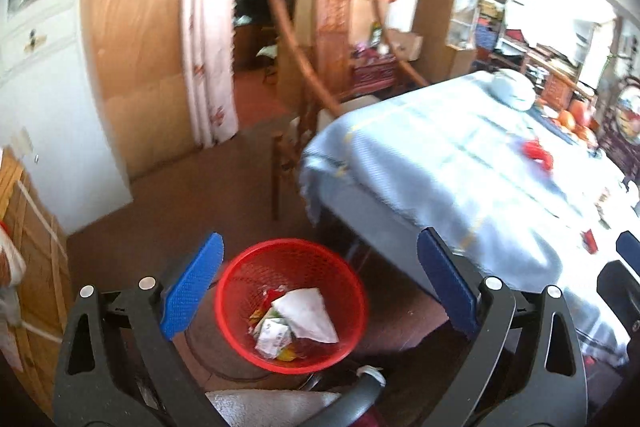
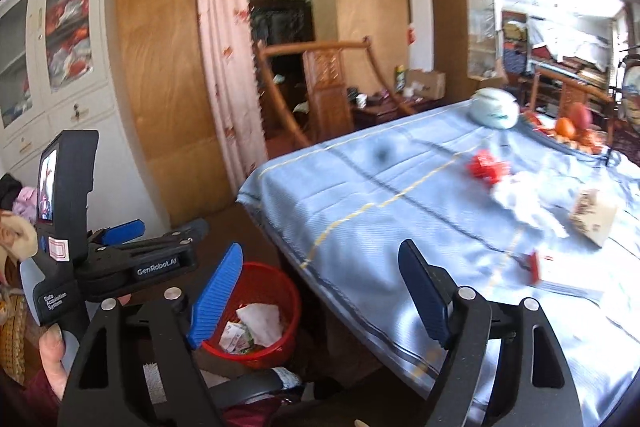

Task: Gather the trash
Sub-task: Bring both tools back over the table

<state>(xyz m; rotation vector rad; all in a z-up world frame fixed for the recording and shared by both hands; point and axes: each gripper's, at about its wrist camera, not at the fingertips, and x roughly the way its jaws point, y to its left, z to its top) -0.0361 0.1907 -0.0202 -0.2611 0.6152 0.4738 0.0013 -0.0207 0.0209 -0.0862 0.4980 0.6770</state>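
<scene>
A red mesh waste basket [image 1: 352, 291] [image 2: 290, 293] stands on the brown floor beside the table, with crumpled white paper [image 1: 308, 317] [image 2: 260, 321] and wrappers inside. My left gripper [image 1: 320, 279] hangs open above it, nothing between its blue pads. My right gripper [image 2: 324, 291] is open and empty too, over the table's near corner. Scraps lie on the blue tablecloth [image 2: 360, 203]: a red wrapper [image 2: 488, 167], white crumpled paper [image 2: 516, 199], a tan packet [image 2: 592, 217] and a small red piece [image 2: 534, 267]. In the right wrist view the left gripper [image 2: 132, 231] shows in a hand at the left.
A wooden armchair [image 1: 316, 75] stands at the table's far end. A pale helmet-like object [image 2: 494, 107] and oranges [image 2: 566, 129] sit at the table's back. A white cabinet [image 2: 60, 47], wooden panels and a curtain [image 2: 228, 67] line the left wall. A wooden crate [image 1: 28, 259] is near left.
</scene>
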